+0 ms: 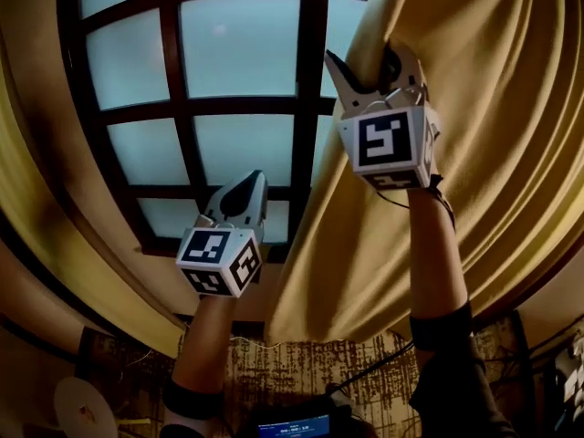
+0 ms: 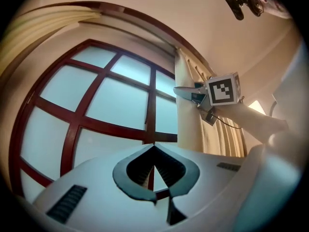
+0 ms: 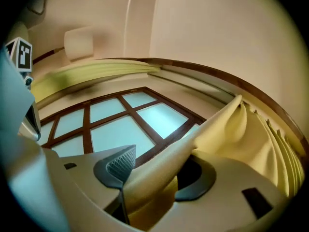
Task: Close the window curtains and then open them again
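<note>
The right gripper (image 3: 159, 164) has its jaws spread apart. A fold of the right curtain (image 3: 231, 139) runs up between them. The cloth lies against the jaw on the 3 o'clock side and just beside the meshed pad at 9 o'clock, so it is loosely straddled rather than pinched.

In the head view this right gripper (image 1: 363, 62) sits at 1 o'clock, raised on the person's forearm (image 1: 436, 245). The inner edge of the right curtain (image 1: 474, 153) passes through its open jaws. The rest of the yellow cloth hangs gathered toward 3 and 5 o'clock.

The left gripper (image 2: 154, 147) is clenched, tips meeting with nothing between them. It points at the window (image 2: 116, 105), whose dark red bars cross frosted panes. In the head view the left gripper (image 1: 254, 179) hangs at 8 o'clock from the right one, in front of the window (image 1: 239, 53) and clear of any cloth.

The left curtain (image 1: 27, 199) is bunched along the frame's edge at 9 o'clock, well apart from both grippers, leaving most of the glass uncovered. From the left gripper view, the right gripper (image 2: 186, 92) appears at 2 o'clock against the right curtain (image 2: 190, 127).
</note>
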`<state>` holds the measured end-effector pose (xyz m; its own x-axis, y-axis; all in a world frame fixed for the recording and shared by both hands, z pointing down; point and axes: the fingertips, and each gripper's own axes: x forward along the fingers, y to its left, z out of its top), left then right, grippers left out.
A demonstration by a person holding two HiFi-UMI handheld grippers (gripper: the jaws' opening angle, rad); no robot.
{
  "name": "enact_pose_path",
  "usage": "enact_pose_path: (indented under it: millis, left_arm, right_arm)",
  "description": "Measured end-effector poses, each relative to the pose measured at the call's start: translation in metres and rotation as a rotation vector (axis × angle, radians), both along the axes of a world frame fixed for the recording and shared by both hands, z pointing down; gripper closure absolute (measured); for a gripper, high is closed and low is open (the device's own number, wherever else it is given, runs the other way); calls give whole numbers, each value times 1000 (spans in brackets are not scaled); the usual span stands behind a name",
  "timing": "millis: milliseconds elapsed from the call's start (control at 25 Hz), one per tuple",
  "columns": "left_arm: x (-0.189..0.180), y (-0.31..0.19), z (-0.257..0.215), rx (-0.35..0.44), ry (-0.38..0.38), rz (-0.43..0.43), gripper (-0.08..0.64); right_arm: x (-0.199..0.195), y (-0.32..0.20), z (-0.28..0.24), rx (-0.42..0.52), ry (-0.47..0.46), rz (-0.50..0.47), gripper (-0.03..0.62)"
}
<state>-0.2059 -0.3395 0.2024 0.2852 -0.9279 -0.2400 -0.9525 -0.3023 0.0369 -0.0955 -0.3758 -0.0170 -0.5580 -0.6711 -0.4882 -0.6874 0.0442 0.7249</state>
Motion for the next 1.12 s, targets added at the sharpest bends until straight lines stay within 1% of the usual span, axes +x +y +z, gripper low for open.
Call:
enact_pose_path:
  millis: [80,120,200,280,360,440,520,600,760,800,880,960,1040,1120]
  left_arm:
    - [4,8,5,-8,-11,31,560]
    - [6,11,8,-13,-14,46,560]
    - [9,15,14,-26,-15,76,560]
    - [16,22,23,-41,-9,111,560]
    - [29,31,36,-64,-8,148,560]
    - [41,36,49,-92,-11,182,560]
    - [51,37,60,-118,-11,204,560]
    - [62,39,72,-142,-14,217,560]
    - [100,45,104,-193,-51,240,560]
    - [110,46,114,-207,-59,246,560]
    - [132,52,135,-241,-71,259,560]
    - [151,60,152,-262,-96,267,560]
    - [169,67,167,-275,-123,274,560]
    - [184,74,186,-288,-135,290,560]
  right_arm:
    - [19,5,12,-81,-86,-12,270]
    - [31,6,18,-116,-134,-13,256]
    - [59,7,29,-164,-220,17,256]
    - [92,13,48,-190,-271,80,256]
    - [119,27,74,-222,-281,152,255]
    - [142,39,107,-265,-263,222,255]
    - [163,46,143,-330,-262,263,256]
    - [183,52,183,-414,-279,281,261]
    - [231,67,273,-589,-324,302,310]
    - [245,71,297,-625,-338,307,333]
    - [273,84,346,-714,-372,339,439]
    - [294,100,390,-810,-430,369,556]
    - [306,116,427,-897,-486,372,581]
    - [314,135,457,-957,-505,384,581]
